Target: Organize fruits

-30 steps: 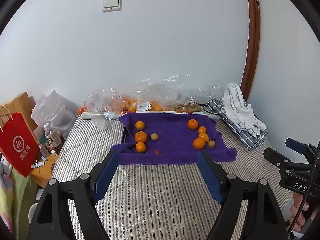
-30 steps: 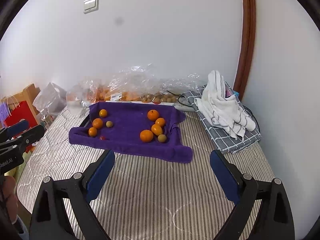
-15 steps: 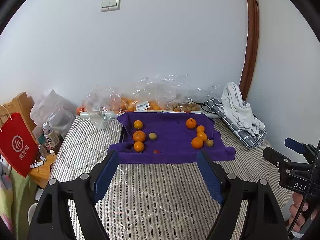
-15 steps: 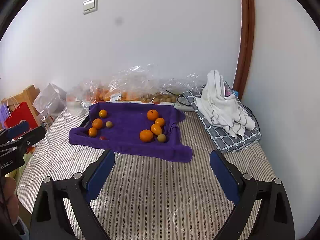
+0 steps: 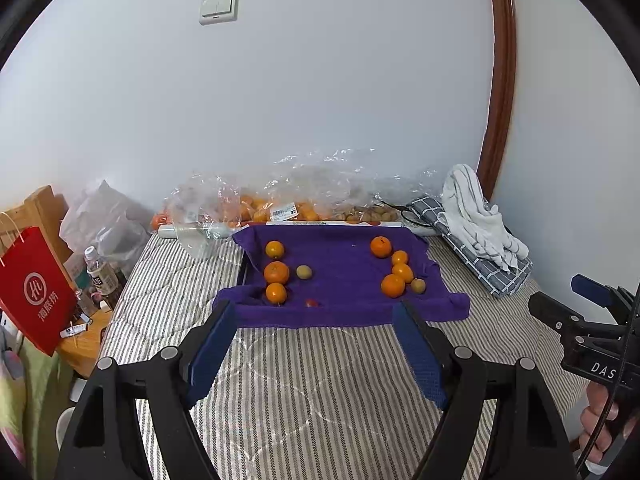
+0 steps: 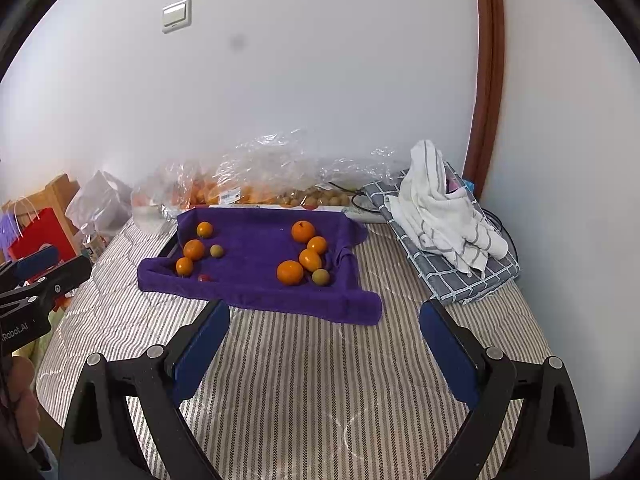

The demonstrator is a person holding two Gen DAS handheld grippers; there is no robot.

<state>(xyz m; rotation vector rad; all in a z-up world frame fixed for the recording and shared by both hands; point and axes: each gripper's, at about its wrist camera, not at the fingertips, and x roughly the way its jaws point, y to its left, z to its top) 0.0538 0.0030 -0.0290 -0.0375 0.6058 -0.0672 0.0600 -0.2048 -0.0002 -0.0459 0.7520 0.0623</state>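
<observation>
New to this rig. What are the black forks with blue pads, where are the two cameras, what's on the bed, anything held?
No robot arm: a person holds two hand-held grippers, each with a fisheye camera looking along its fingers. The left gripper and right gripper are both open and empty above the striped mattress. Each view catches the other gripper at its edge. Ahead lies a purple towel with orange mandarins, two small greenish fruits and one small red fruit. Clear plastic bags of fruit line the wall.

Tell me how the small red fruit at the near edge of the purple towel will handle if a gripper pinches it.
The small red fruit looks round and smooth, so it will probably roll if nudged. Being tiny beside the orange tangerine, it is likely light and soft, so squeeze gently. The soft purple towel may slow it.
</observation>
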